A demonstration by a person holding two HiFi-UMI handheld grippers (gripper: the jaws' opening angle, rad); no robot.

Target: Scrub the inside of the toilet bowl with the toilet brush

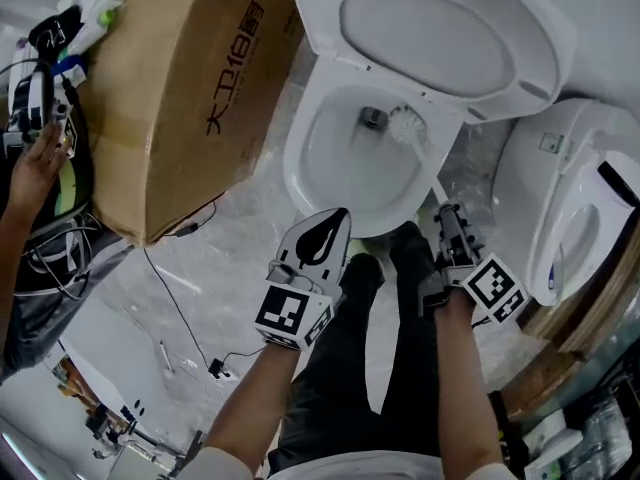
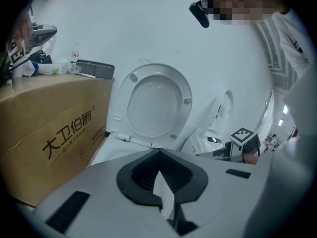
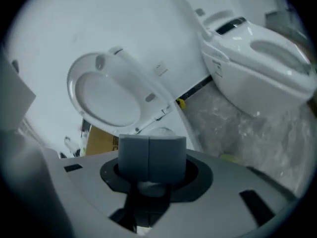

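Toilet brush [image 1: 408, 126] in bowl [image 1: 318, 96], head at 2 o'clock
Your right tongs [image 1: 448, 218] clench its handle; left tongs [image 1: 330, 226]: you cannot tell

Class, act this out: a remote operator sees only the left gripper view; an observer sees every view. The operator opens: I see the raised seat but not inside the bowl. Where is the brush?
Observer: In the head view, the white bristled toilet brush head sits inside the white ceramic toilet bowl, beside the dark drain opening.
Operator: What holds it?
Observer: The right gripper; its own view shows its grey pads closed, with the brush's white handle showing beneath them.
Operator: And my gripper?
Observer: The left gripper is at the bowl's near rim, apart from the brush.
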